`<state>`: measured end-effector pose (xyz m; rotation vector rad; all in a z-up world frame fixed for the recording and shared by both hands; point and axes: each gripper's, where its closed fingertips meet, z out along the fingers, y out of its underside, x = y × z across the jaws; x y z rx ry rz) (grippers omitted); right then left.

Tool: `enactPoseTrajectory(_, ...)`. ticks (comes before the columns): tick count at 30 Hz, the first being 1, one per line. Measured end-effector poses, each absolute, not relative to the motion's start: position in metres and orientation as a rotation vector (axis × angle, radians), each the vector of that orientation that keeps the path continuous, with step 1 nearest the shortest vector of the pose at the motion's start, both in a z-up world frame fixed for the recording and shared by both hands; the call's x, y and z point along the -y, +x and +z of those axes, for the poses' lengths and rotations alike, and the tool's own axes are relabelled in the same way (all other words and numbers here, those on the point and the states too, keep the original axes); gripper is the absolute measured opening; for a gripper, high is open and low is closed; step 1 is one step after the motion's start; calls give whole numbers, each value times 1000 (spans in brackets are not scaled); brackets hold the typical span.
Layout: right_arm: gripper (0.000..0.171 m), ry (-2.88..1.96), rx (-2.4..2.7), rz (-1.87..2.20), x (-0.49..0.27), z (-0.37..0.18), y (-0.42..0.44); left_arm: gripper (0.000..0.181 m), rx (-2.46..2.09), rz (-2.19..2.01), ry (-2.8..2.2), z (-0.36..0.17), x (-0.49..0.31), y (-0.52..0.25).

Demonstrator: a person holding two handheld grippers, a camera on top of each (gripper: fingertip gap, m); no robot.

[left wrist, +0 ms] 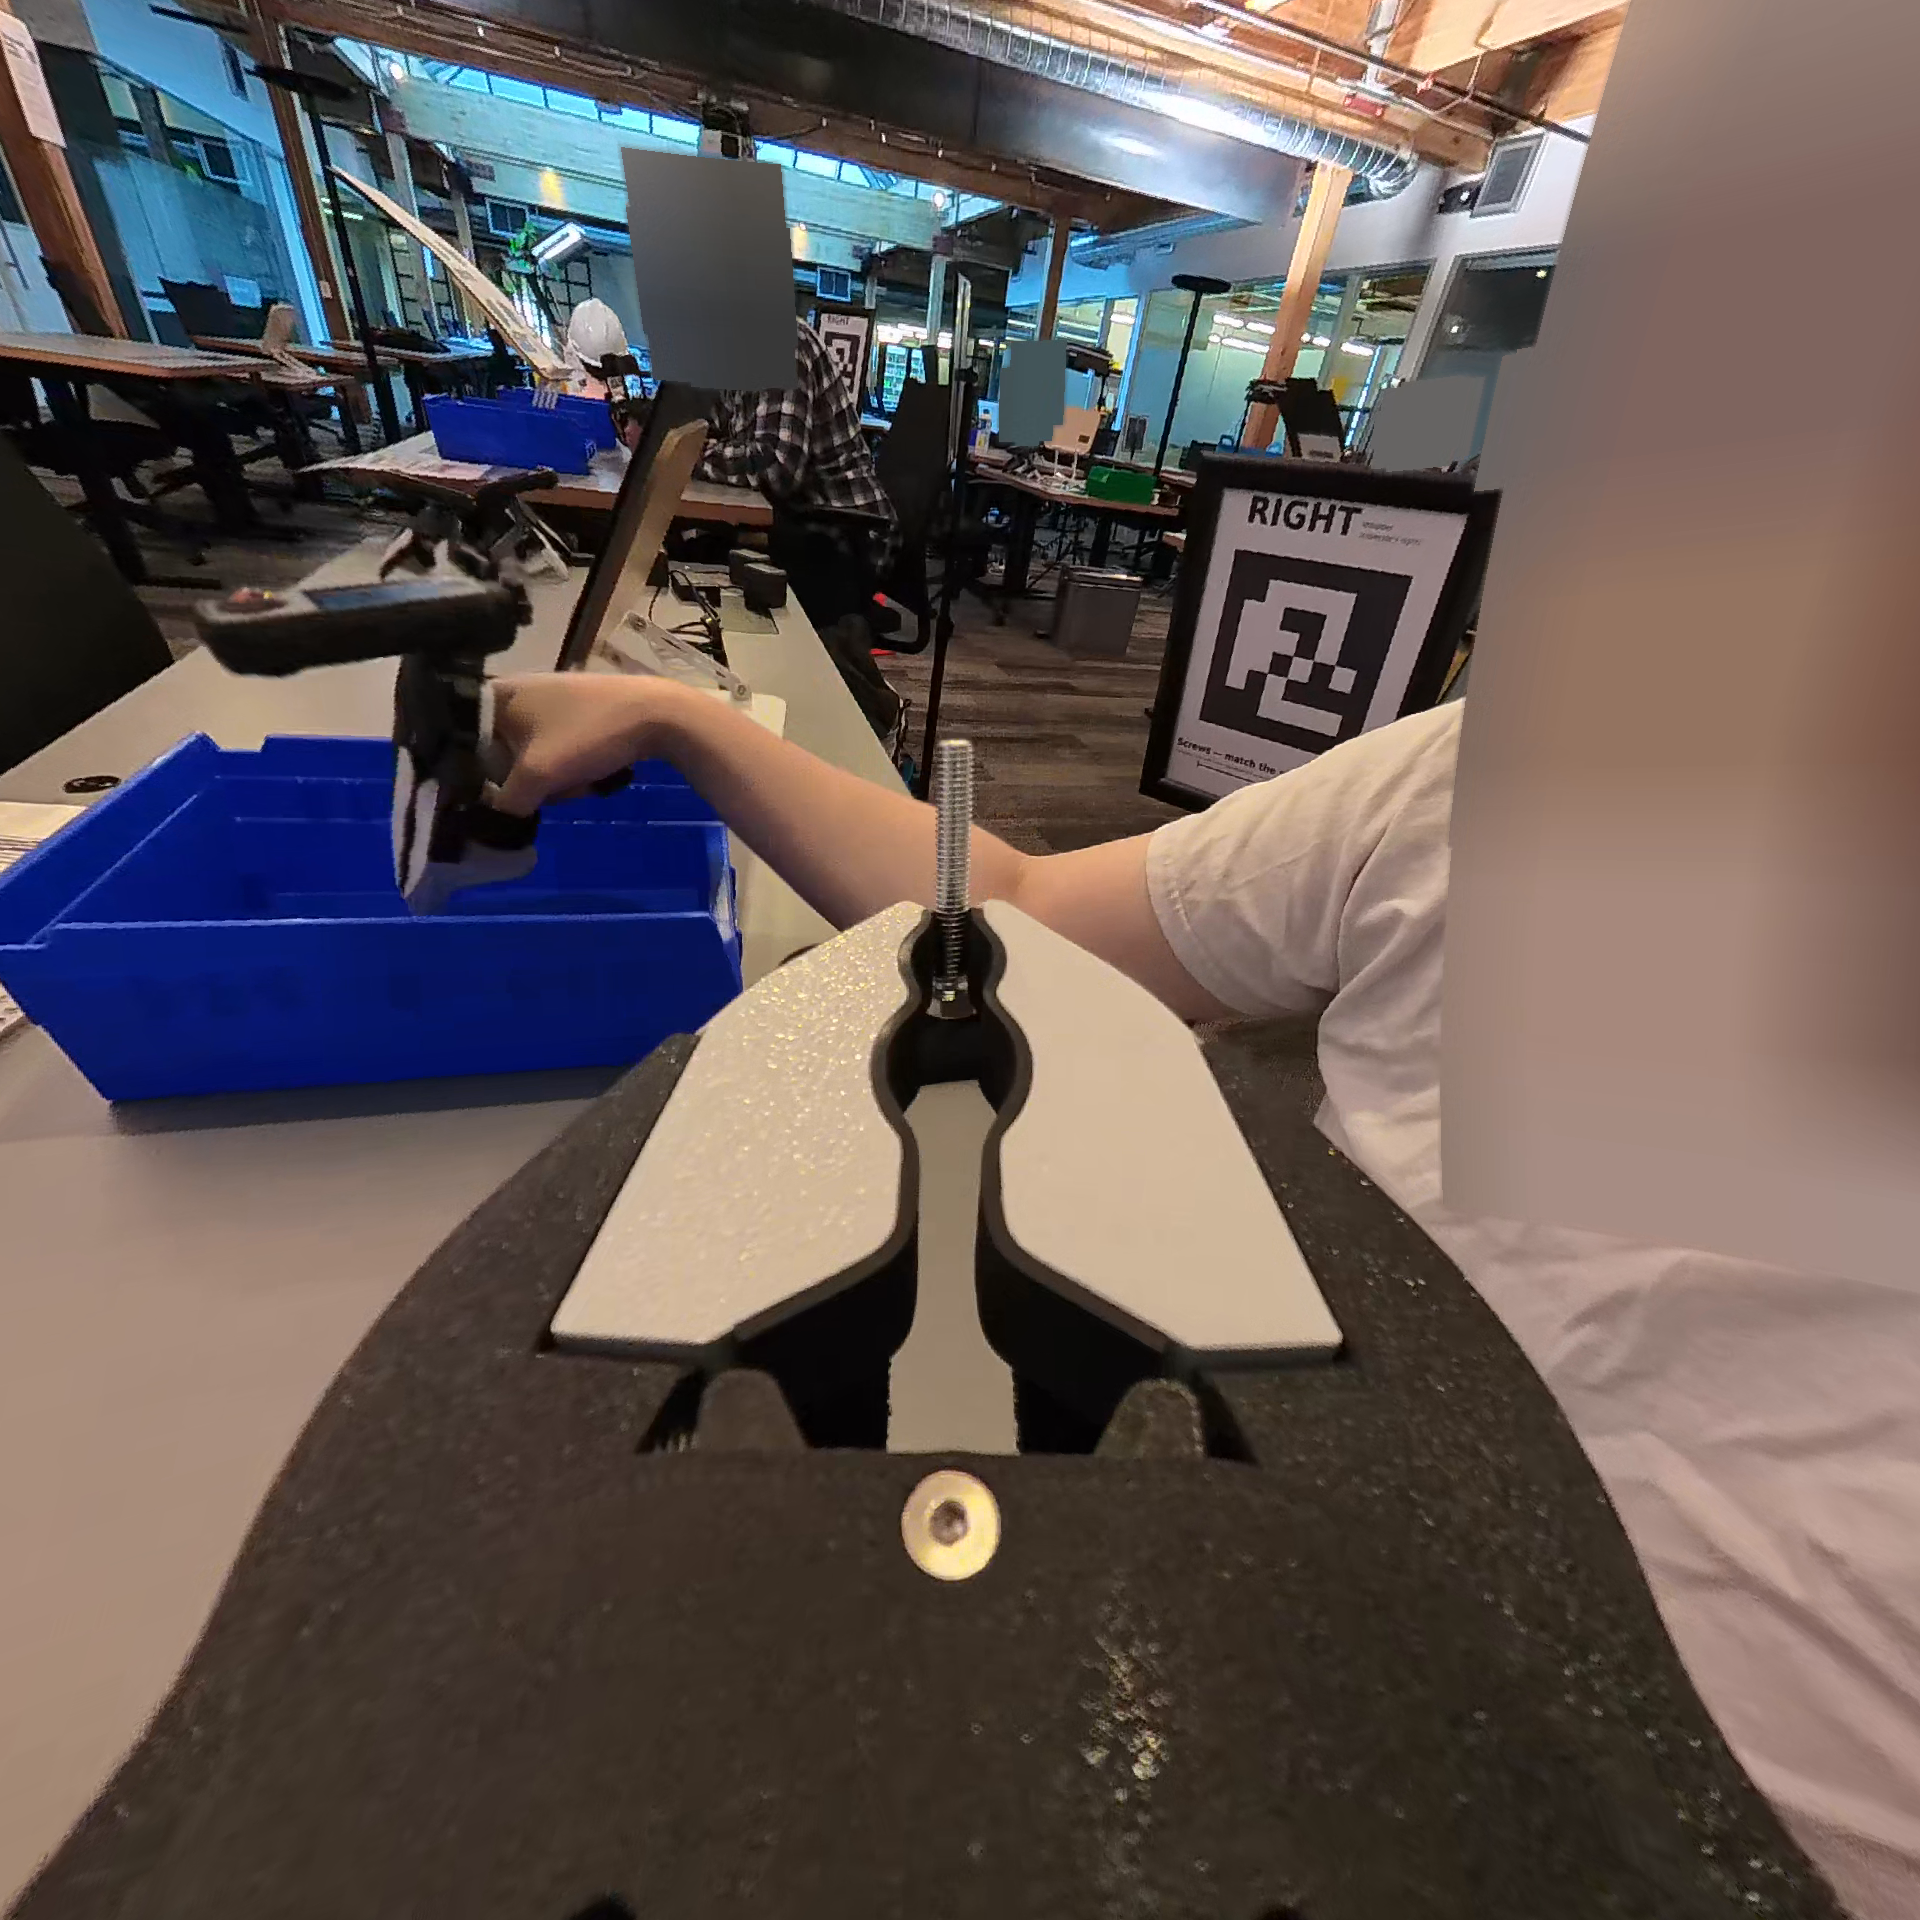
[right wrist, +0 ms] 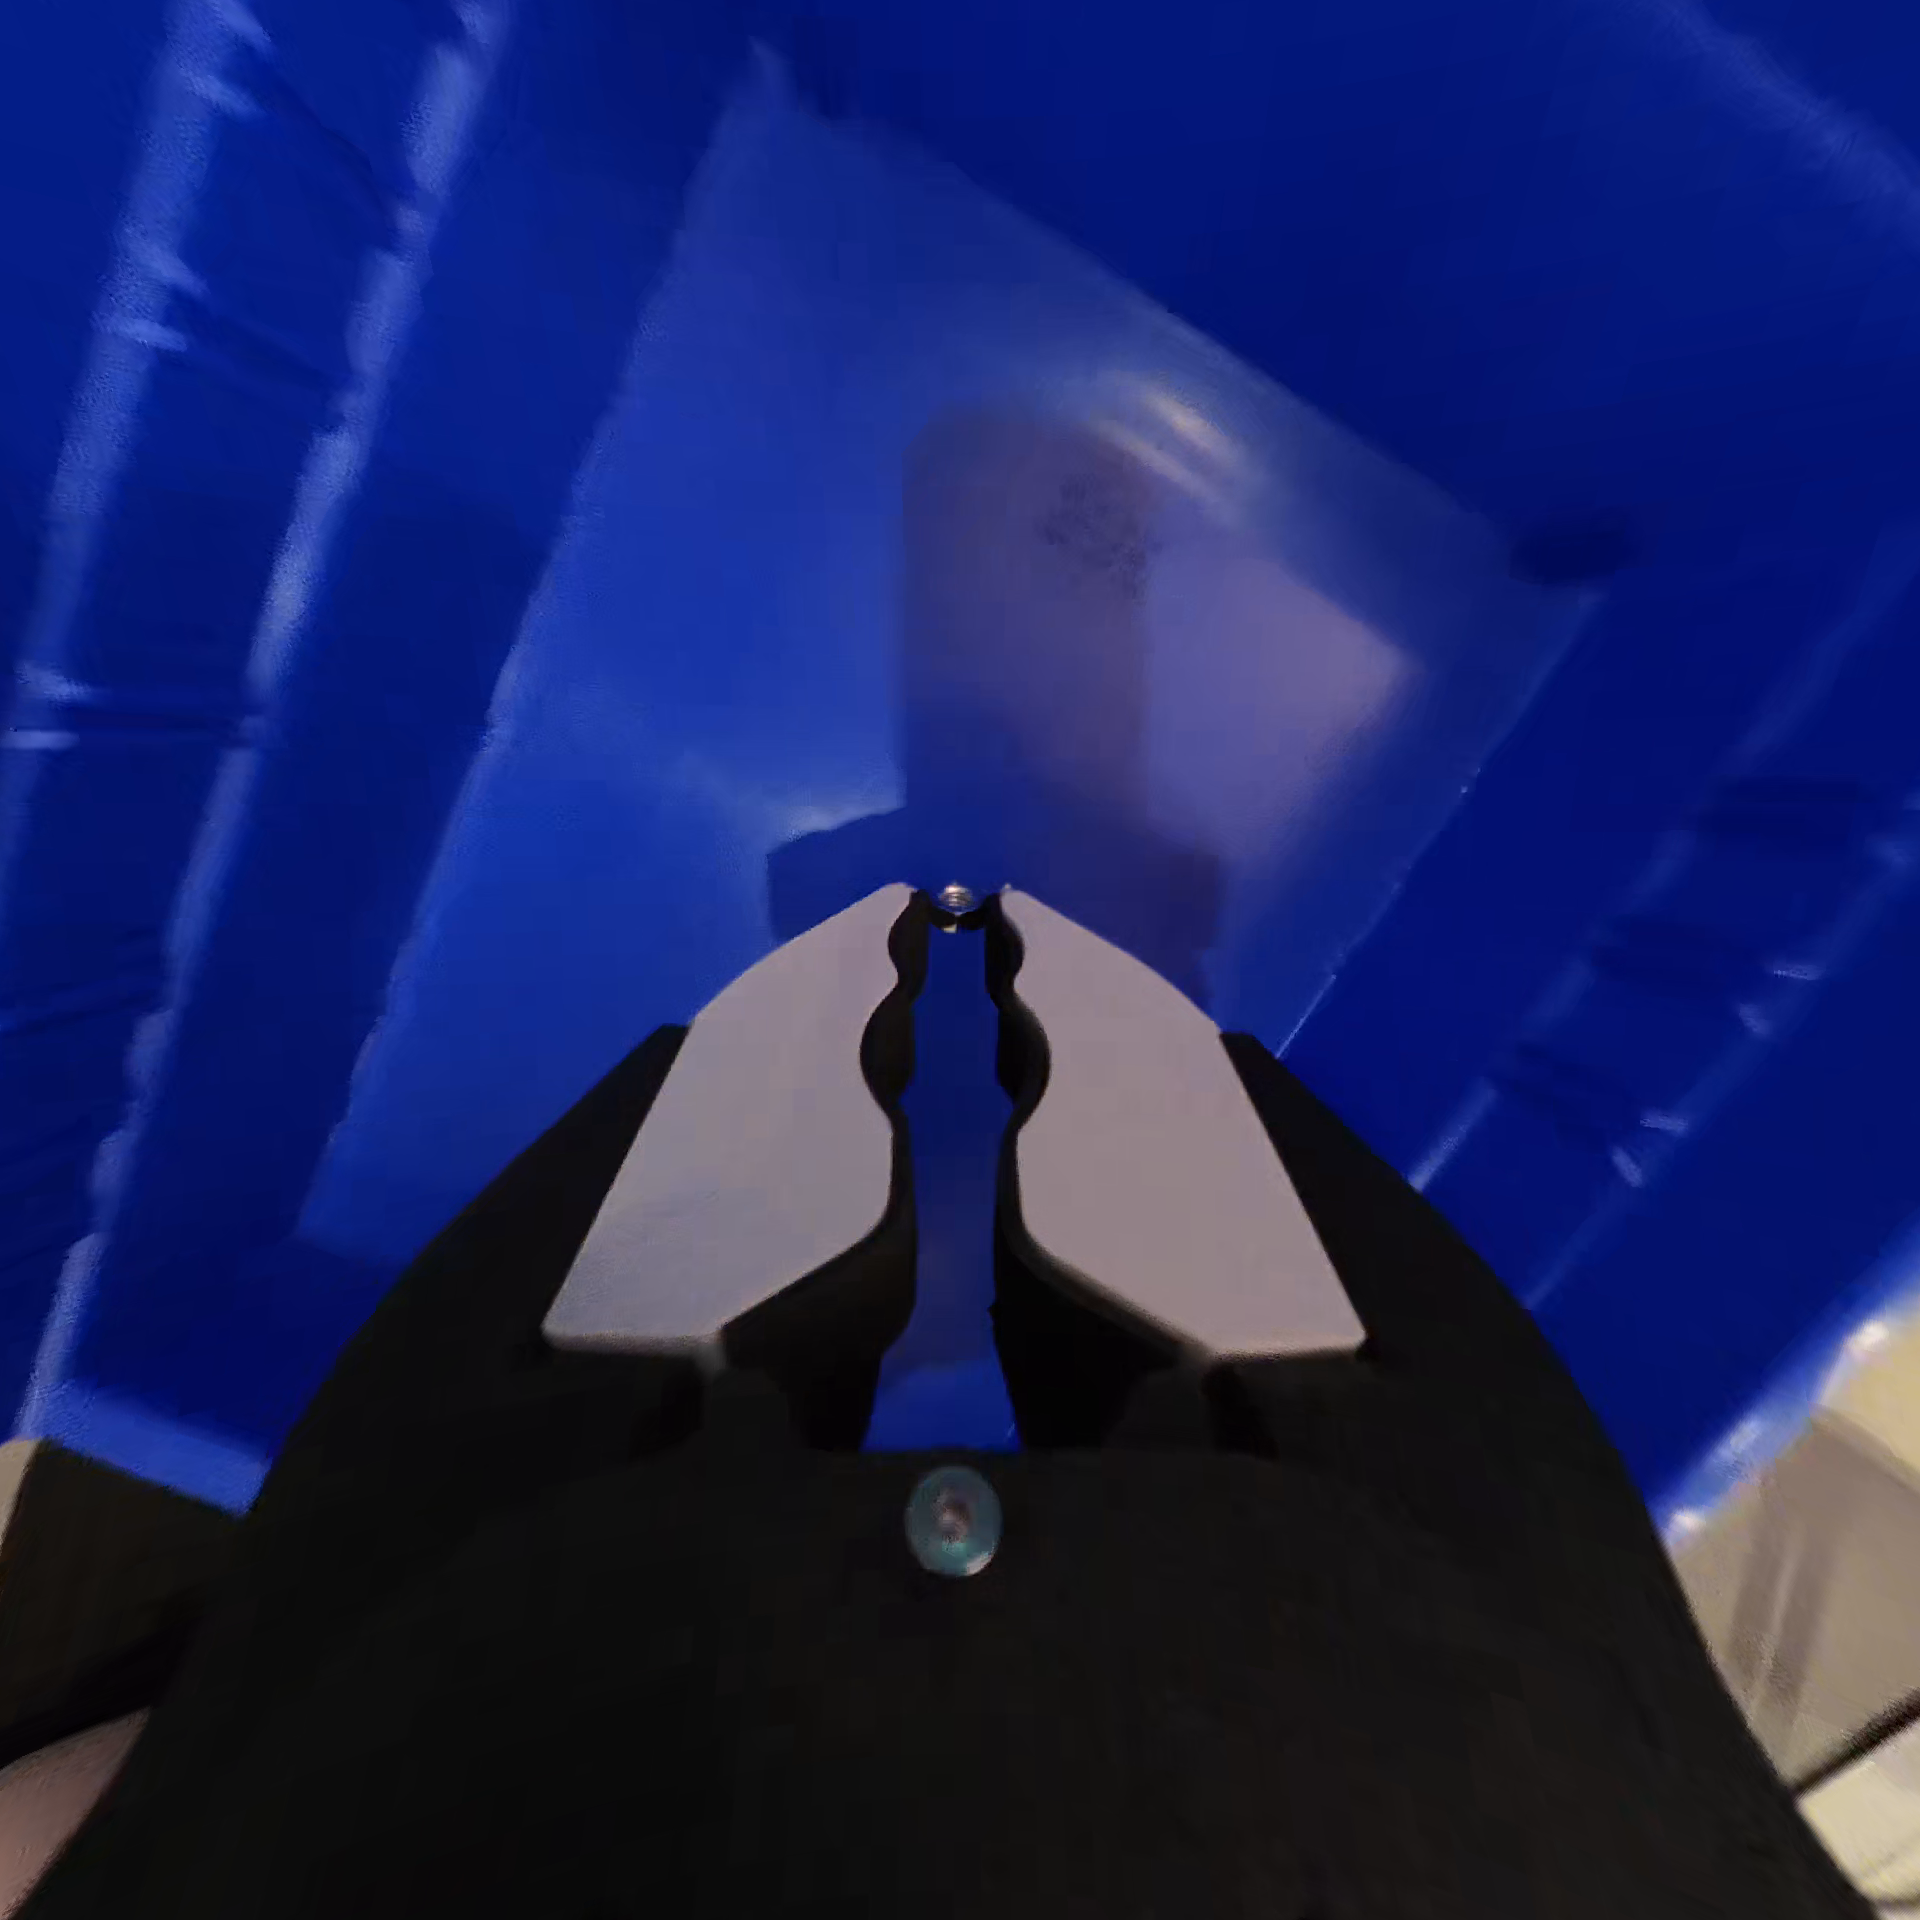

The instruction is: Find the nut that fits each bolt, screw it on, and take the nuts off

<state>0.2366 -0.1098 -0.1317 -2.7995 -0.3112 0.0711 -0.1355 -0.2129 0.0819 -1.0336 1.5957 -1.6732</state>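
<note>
We see our left hand-held gripper (left wrist: 953,935) closed on the head end of a silver threaded steel bolt (left wrist: 954,821), whose shank stands upright out of the fingertips, raised above the near edge of the pale grey tabletop (left wrist: 208,1247). Our right hand-held gripper (right wrist: 954,909) is nearly closed, its tips pinching a small silver metal nut (right wrist: 954,900); in the left wrist view that same gripper (left wrist: 436,831) reaches down into the blue plastic divided bin (left wrist: 364,997), held by a bare hand (left wrist: 551,738). The bin sits on the tabletop toward its left side, well apart from the bolt. In the right wrist view the blue walls (right wrist: 312,623) of the bin fill the frame, blurred, with a pale patch on the bin floor that we cannot identify.

Past the far edge of the tabletop stands a black-framed white sign with a black square marker (left wrist: 1314,623) on carpeted floor. The room is an open workshop with wooden beams, a silver ceiling duct (left wrist: 1299,145), glass partitions, more desks, another blue bin (left wrist: 520,426) and a seated person in a plaid shirt (left wrist: 790,436).
</note>
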Motion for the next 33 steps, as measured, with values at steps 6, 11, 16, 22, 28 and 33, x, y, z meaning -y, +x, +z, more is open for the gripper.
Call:
enactPoseTrajectory(6, 27, -2674, 341, -65, 91, -104, 233, 4, -1576, -1602, -1086, 74, 200, -131)
enactPoseTrajectory(11, 35, -2193, 515, -59, 64, 6, 156, 4, -1440, -1473, -1186, 69, 170, -123)
enactPoseTrajectory(16, 36, -1510, 895, 613, 111, 111, -42, 4, -1333, -1409, -1213, 70, 152, -121)
enactPoseTrajectory(22, 33, -1421, 1008, 869, 137, 104, -134, 4, -1278, -1442, -1199, 77, 149, -124)
enactPoseTrajectory(28, 5, -1423, 1036, 998, 138, 92, -146, 12, -1303, -1435, -1193, 77, 152, -122)
enactPoseTrajectory(33, 5, -1453, 952, 1006, 128, 107, -103, 34, -1267, -1335, -1194, 86, 138, -131)
